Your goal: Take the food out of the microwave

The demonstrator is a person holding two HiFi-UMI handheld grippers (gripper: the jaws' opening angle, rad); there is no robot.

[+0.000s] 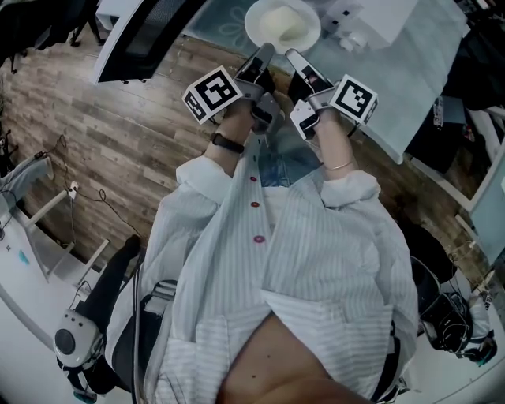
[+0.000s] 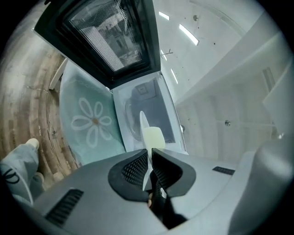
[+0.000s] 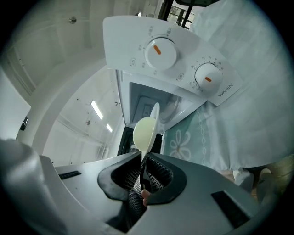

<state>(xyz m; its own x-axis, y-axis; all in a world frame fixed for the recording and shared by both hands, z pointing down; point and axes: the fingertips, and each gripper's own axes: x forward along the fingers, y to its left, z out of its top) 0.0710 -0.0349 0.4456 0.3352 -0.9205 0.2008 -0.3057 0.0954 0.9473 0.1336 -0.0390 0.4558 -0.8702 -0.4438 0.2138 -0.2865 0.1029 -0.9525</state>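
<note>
Plate [image 1: 254, 30] with food [image 1: 282, 22], rim clamped both sides: left hand-held gripper [image 1: 266, 50], right hand-held gripper [image 1: 293, 55].

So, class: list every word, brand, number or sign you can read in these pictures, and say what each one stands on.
"WAHIN": on the white microwave control panel, by the right-hand dial in the right gripper view.
Markings round the two white dials with orange pointers: too small to read.
Black-and-white square markers on the cubes: patterns only, no words.
</note>
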